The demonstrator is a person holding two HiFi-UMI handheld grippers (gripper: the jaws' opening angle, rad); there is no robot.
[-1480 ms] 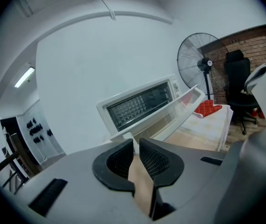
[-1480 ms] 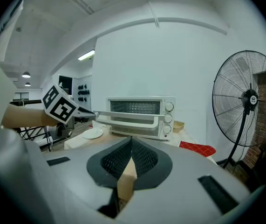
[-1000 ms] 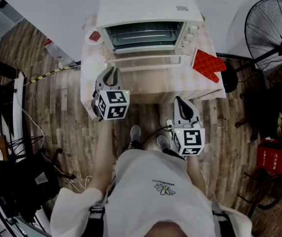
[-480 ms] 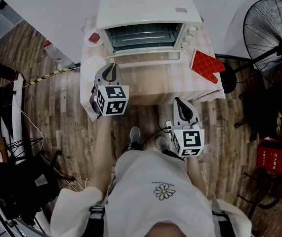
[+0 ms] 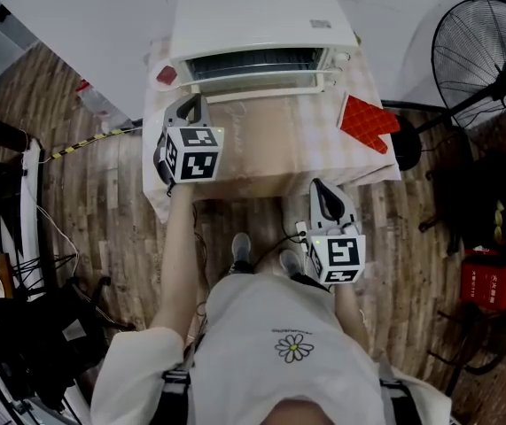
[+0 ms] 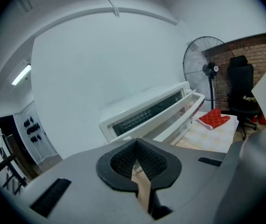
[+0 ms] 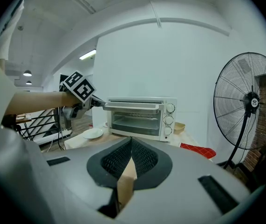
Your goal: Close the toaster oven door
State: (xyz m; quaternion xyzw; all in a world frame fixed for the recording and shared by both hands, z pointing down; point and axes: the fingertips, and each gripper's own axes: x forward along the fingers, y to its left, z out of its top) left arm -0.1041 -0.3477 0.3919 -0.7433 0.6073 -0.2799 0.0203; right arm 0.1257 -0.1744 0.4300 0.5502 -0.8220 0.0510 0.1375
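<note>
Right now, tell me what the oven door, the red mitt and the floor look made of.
Oven door: clear pane, likely glass, in a glossy white frame, probably painted metal. Red mitt: quilted fabric, diamond stitching, matte. Floor: wood planks or wood-look laminate; grain and seams show.

From the head view I can't tell if the tip of my left gripper [image 5: 191, 104] is actually touching the toaster oven door [image 5: 266, 81], its own body covers that spot. The fan [image 5: 487, 56] gets chopped by the right edge, and the oven knobs [image 5: 341, 57] are way too tiny to read.
</note>
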